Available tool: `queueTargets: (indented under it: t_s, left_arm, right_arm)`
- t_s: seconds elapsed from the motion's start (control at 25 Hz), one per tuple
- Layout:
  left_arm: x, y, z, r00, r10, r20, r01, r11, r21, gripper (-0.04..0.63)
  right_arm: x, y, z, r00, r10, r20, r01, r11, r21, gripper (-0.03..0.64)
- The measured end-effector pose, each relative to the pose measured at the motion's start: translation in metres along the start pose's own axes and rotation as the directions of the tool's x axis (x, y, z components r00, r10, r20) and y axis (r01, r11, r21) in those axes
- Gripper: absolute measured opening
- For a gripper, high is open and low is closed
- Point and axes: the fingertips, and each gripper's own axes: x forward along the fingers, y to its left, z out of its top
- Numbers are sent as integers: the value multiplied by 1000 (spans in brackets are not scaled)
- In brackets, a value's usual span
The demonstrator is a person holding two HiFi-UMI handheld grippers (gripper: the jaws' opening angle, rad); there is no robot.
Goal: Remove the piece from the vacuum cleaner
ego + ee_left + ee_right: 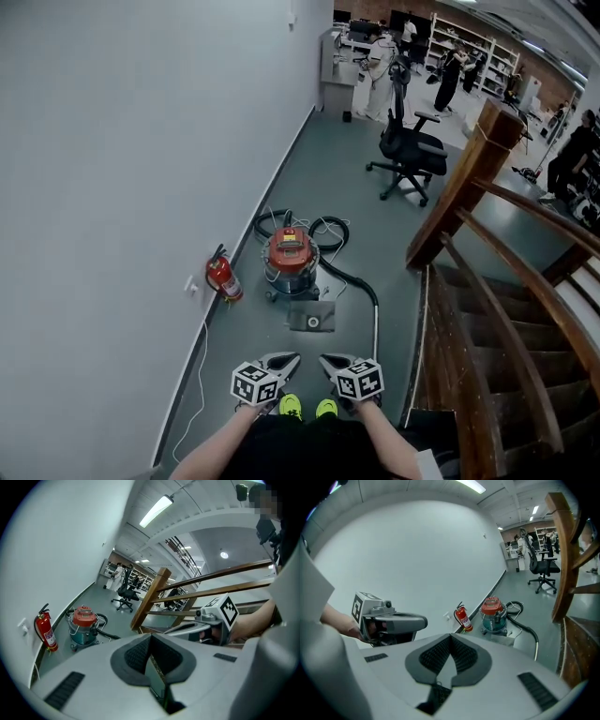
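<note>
Vacuum cleaner (290, 261) is standing on the floor (356, 202) well ahead of the left hand-held gripper (284, 360) and right hand-held gripper (330, 361). Both are showing jaws pressed together, gripping nothing. Any grab there would be needing opened jaws first.

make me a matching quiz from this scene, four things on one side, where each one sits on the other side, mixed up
Things
1. red-lidded round vacuum cleaner
2. red fire extinguisher
3. black wheeled office chair
4. brown wooden stair railing

Places
A. at the right, along the steps
B. low against the white wall on the left
C. mid-way across the grey floor
D. farther off, beyond the vacuum cleaner

Pairs: 1-C, 2-B, 3-D, 4-A
</note>
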Motion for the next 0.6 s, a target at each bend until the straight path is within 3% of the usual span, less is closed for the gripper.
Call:
queueTargets:
  t_s: [0.6]
  left_arm:
    - [3, -12, -1, 1000, -10, 19, 10, 1000, 15, 9]
  right_arm:
    - [-13, 6, -1, 1000, 6, 7, -5, 999, -41, 15]
